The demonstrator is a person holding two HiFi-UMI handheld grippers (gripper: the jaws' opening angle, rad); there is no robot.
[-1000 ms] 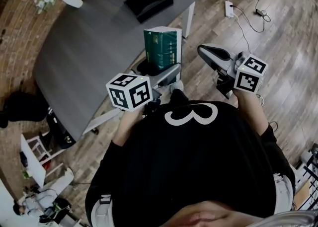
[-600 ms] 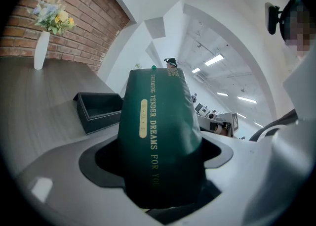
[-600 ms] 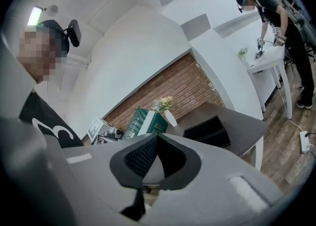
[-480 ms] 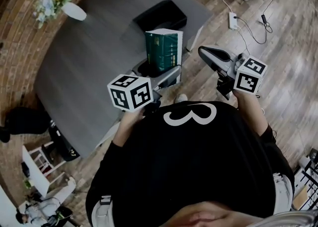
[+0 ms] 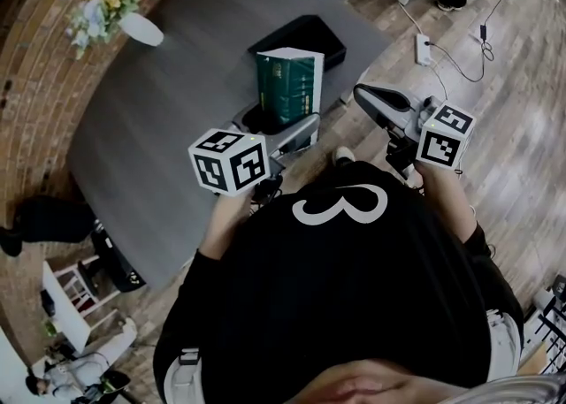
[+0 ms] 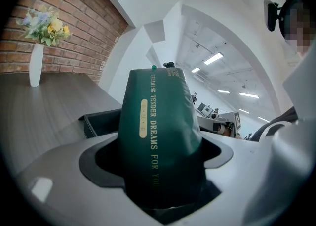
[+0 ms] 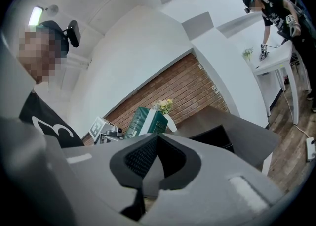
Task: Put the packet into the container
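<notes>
A dark green packet (image 5: 287, 87) with gold print stands upright in my left gripper (image 5: 281, 128), which is shut on its lower end. In the left gripper view the packet (image 6: 157, 136) fills the middle between the jaws. Just beyond it on the grey table sits the black container (image 5: 305, 34), whose rim (image 6: 101, 122) shows behind the packet. My right gripper (image 5: 378, 103) is held to the right over the wooden floor; its jaws are closed together with nothing between them. From the right gripper view I see the packet (image 7: 145, 120) and the container (image 7: 212, 137).
A white vase with flowers (image 5: 115, 9) stands at the far left of the grey table (image 5: 159, 119). A brick wall runs behind it. A power strip and cables (image 5: 424, 44) lie on the wooden floor at the right. Another person (image 7: 276, 17) works at a white table far off.
The view has shifted so the container and table sit closer to the packet. Both grippers keep their hold and pose; the packet stays upright in the left one.
</notes>
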